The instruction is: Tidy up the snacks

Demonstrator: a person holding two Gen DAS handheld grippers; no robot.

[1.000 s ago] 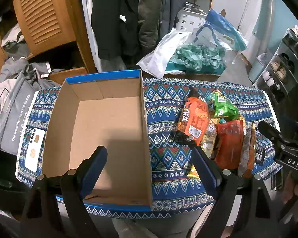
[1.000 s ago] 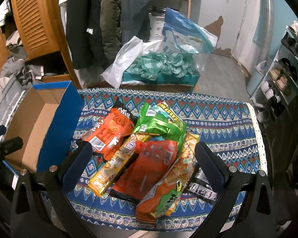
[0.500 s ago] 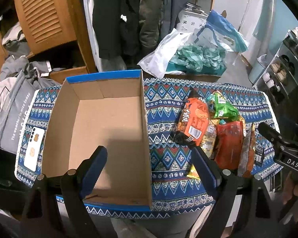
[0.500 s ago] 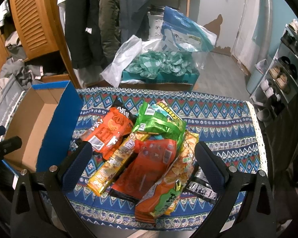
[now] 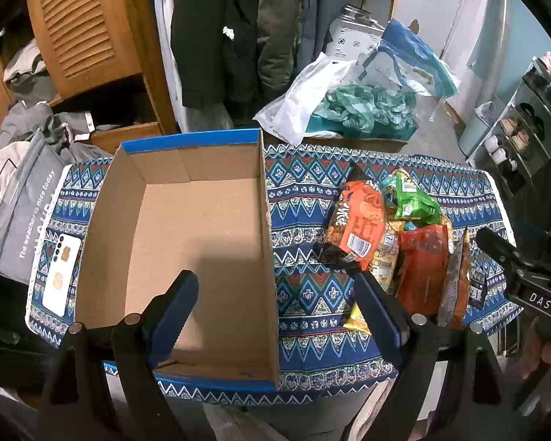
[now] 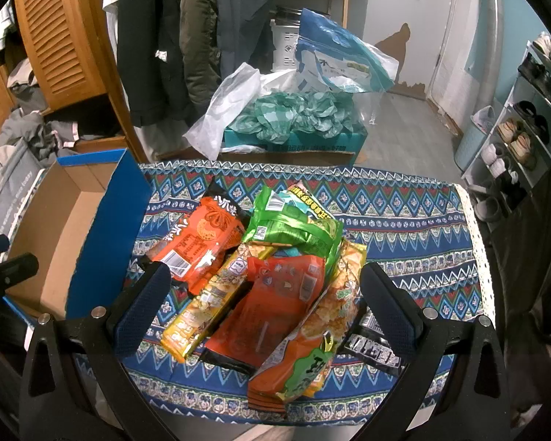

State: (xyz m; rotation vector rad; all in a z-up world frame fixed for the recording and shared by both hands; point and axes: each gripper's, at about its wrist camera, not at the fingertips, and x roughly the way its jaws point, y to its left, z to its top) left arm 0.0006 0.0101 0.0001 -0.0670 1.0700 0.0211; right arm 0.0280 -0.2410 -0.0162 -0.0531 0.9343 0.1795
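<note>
An open cardboard box with blue rims stands empty on the left of the patterned tablecloth; it also shows in the right wrist view. A pile of snack packets lies to its right: an orange packet, a green packet, a red-orange packet, a yellow packet and an orange-green packet. My left gripper is open above the box's near right wall. My right gripper is open above the pile, holding nothing.
A white phone lies on the cloth left of the box. A grey bag hangs off the table's left. Behind the table are a teal box with plastic bags, hanging coats and a shoe rack at right.
Both grippers have crept very slightly forward; the scene looks nearly the same. Nothing was taken hold of or moved.
</note>
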